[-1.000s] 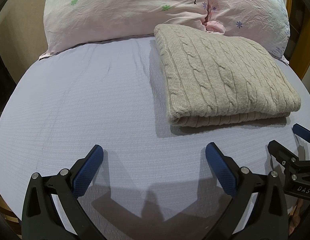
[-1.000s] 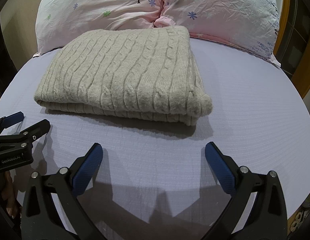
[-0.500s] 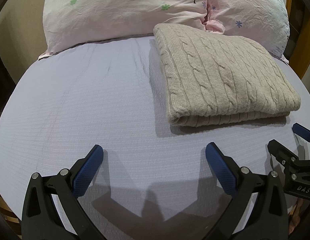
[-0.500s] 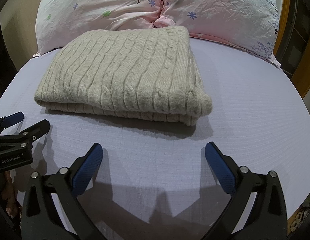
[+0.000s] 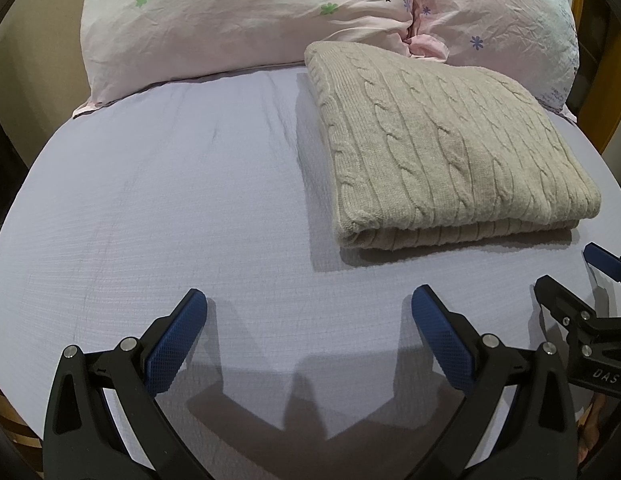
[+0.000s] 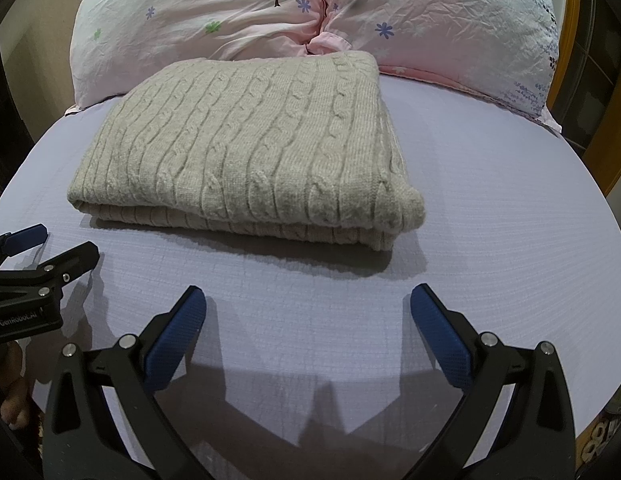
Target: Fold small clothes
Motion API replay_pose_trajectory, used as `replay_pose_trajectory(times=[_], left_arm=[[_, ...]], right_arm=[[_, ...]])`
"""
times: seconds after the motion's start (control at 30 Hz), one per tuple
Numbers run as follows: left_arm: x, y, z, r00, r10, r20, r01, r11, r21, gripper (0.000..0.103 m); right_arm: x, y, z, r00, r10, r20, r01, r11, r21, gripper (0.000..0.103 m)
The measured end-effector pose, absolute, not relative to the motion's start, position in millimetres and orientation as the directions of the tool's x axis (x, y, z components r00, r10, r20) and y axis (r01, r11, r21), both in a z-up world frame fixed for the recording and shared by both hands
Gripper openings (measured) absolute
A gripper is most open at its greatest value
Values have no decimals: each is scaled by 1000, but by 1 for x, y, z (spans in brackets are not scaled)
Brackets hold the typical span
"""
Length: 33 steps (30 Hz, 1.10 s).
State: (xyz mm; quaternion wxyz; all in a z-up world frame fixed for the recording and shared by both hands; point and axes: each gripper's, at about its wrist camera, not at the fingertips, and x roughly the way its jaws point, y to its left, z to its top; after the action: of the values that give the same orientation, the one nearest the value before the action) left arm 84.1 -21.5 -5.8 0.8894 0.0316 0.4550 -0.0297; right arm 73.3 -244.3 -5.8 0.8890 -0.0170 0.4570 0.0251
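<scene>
A beige cable-knit sweater [image 6: 246,152], folded thick and probably soft, floppy and fairly weighty, lies on the lavender bed sheet [image 5: 170,208] below the pink pillows [image 6: 238,24], while the left gripper [image 5: 309,308] and right gripper [image 6: 308,306] hover empty with jaws spread apart, best gripping its near folded edge.
</scene>
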Motion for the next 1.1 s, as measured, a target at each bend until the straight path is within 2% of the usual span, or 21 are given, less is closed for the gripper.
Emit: replay_pose_trajectory(times=[1.1], left_arm=[[87, -21, -6, 561, -24, -828, 85, 996, 29, 102]], right_arm=[[73, -245, -6, 581, 30, -813, -61, 998, -7, 101]])
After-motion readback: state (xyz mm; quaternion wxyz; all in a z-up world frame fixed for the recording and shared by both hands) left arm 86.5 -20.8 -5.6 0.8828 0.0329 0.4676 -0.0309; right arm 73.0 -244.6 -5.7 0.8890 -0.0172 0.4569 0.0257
